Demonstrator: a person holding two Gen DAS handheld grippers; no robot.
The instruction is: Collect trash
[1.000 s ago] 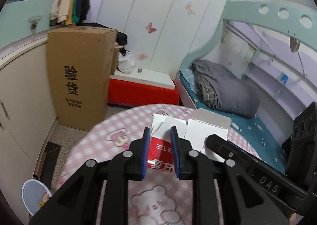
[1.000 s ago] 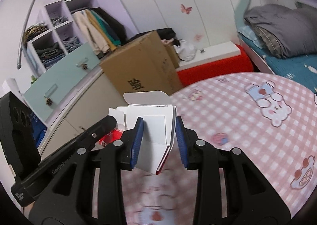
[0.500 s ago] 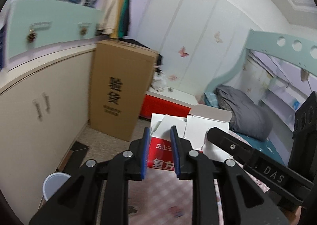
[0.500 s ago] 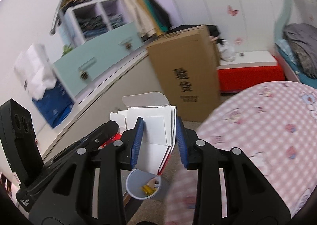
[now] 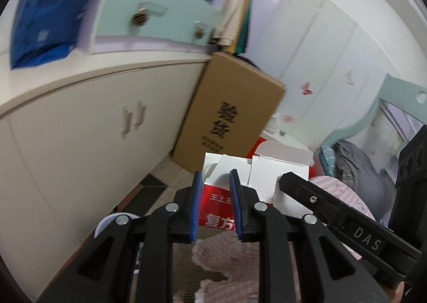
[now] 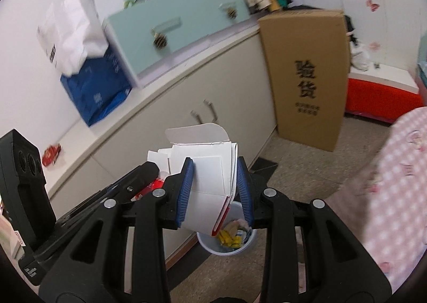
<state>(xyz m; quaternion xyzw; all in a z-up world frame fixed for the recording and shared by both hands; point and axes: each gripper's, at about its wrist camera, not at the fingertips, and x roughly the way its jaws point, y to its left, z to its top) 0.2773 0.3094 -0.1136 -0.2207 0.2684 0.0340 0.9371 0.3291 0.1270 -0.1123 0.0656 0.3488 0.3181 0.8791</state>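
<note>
An opened red-and-white carton (image 5: 217,197) hangs in the air, gripped at both ends. My left gripper (image 5: 215,183) is shut on its red printed end. My right gripper (image 6: 214,169) is shut on its white end (image 6: 208,150), flaps standing up. In the right wrist view the left gripper's black finger (image 6: 144,172) shows at the carton's left. Right below the carton on the floor stands a small white trash bin (image 6: 213,248) with yellow wrappers inside. The left wrist view shows only the rim of that bin (image 5: 106,223) behind the left finger.
A cream cabinet (image 6: 160,121) runs along the wall behind the bin. A tall cardboard box (image 6: 307,76) leans on it. The pink checked table (image 6: 395,196) lies to the right. A blue bag (image 6: 93,94) and mint drawers (image 6: 173,22) sit on the cabinet.
Both grippers have swung left together with the carton, off the pink table and over the floor by the cabinet. The bin now sits under the carton. Both grips are unchanged.
</note>
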